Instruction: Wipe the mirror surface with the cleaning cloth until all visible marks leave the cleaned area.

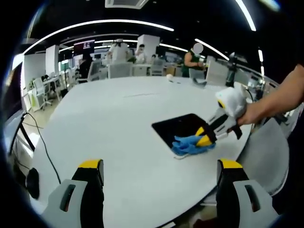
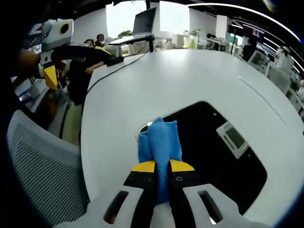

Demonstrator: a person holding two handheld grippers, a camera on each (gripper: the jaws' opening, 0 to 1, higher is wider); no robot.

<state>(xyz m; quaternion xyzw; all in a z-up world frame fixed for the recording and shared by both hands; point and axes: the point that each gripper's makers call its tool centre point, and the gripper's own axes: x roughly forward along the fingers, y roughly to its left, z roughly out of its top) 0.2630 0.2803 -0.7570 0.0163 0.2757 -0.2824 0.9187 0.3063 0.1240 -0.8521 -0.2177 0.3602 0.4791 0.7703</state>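
Left gripper view: left gripper [image 1: 160,173] is hovering at bottom of frame w/ jaws spread wide, nothing between them, above the white table [image 1: 109,118]. Mirror [image 1: 183,128] is lying flat right of center, reading as a dark rectangle. Blue cleaning cloth [image 1: 190,145] is sitting bunched at the mirror's lower-right edge, partly overhanging onto the table. Right gripper [image 1: 205,137] is coming in from the right, held by a hand [image 1: 251,111], its yellow-tipped jaws pinching the cloth. Office desks, chairs and people are showing in the bkgd at top. Right gripper view: right gripper [image 2: 161,167] is rising from bottom center, jaws pressed together on the cleaning cloth [image 2: 159,142], which is sticking out ahead of the tips and resting on the mirror's [image 2: 209,147] near-left edge. Mirror is spreading center to right, reflecting a ceiling fixture. Left gripper [image 2: 52,52] is showing upper left, off the table edge; can't tell its jaw state from here. Mesh chair back [image 2: 42,175] is sitting lower left, beside the table [image 2: 161,80].
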